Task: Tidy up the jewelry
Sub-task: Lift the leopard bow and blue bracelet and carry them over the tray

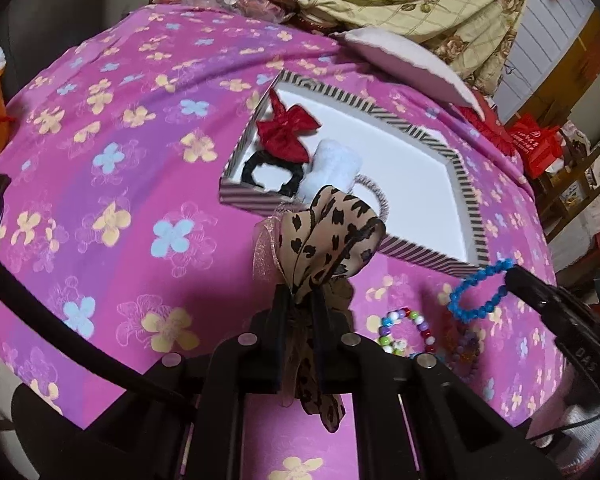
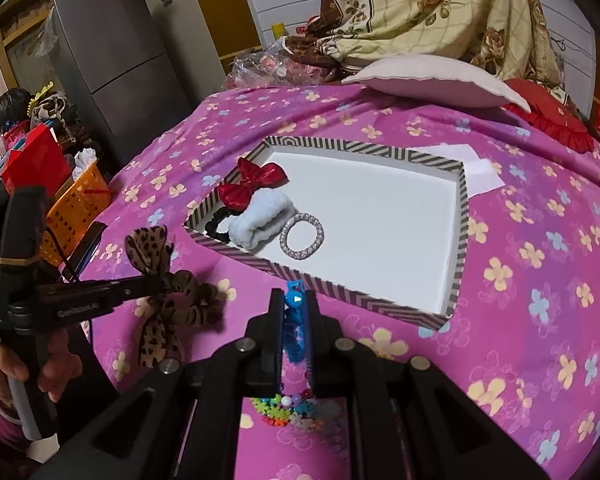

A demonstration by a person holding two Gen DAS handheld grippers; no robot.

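A striped box (image 1: 466, 208) (image 2: 324, 282) with a white floor lies on the pink flowered cover. In it are a red bow on a black hair tie (image 1: 286, 130) (image 2: 256, 186), a pale fluffy scrunchie (image 1: 332, 168) (image 2: 260, 220) and a silver ring-shaped band (image 2: 302, 236). My left gripper (image 1: 300, 300) (image 2: 156, 284) is shut on a leopard-print bow hair tie (image 1: 328, 232) (image 2: 168, 280), held above the cover just short of the box's near left edge. My right gripper (image 2: 294, 300) (image 1: 514, 278) is shut on a blue bead bracelet (image 1: 478, 296) (image 2: 294, 320), near the box's front edge.
Colourful bead bracelets (image 1: 404, 332) (image 2: 290, 408) lie on the cover below the grippers. A pale cushion (image 2: 432, 80) and a floral quilt (image 2: 440, 8) sit behind the box. An orange basket (image 2: 78, 204) and a grey fridge (image 2: 112, 52) stand off the bed at left.
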